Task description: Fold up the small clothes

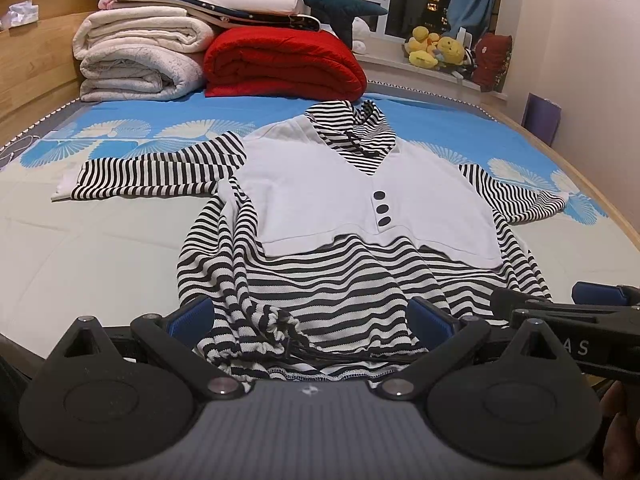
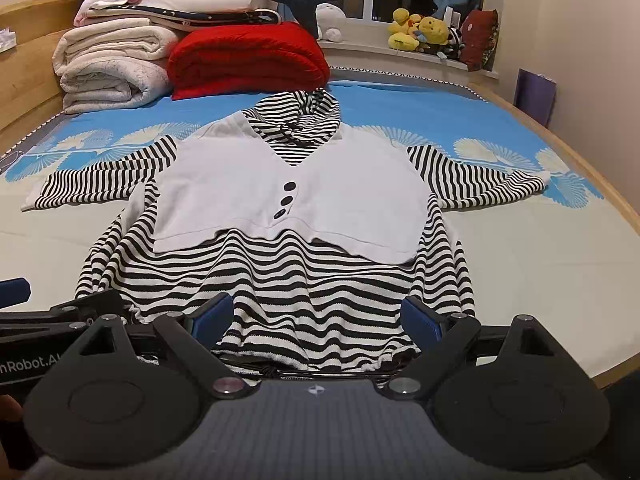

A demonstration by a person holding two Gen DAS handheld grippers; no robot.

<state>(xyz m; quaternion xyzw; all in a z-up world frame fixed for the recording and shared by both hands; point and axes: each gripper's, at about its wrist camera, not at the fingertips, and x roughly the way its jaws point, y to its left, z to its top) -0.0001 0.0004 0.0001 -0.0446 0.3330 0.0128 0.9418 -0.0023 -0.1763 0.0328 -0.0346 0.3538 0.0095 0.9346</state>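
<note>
A striped top (image 1: pixel 340 280) with a white front panel (image 2: pixel 288 200) is spread flat mid-bed (image 1: pixel 100 240), hem toward the near edge. Both the left gripper (image 1: pixel 310 320) and right gripper (image 2: pixel 318 318) are held with fingers spread over the hem, nothing pinched

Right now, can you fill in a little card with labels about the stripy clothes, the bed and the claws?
garment: striped dress with a white vest panel, spread flat, front up
buttons: three dark buttons on the vest
sleeves: both spread out sideways
hem: nearest the cameras, bunched, drawstring showing
surface: bed, blue patterned sheet
behind it: red blanket, white folded blankets
left claw: open, at the hem
right claw: open, at the hem
folded yet: no
</note>
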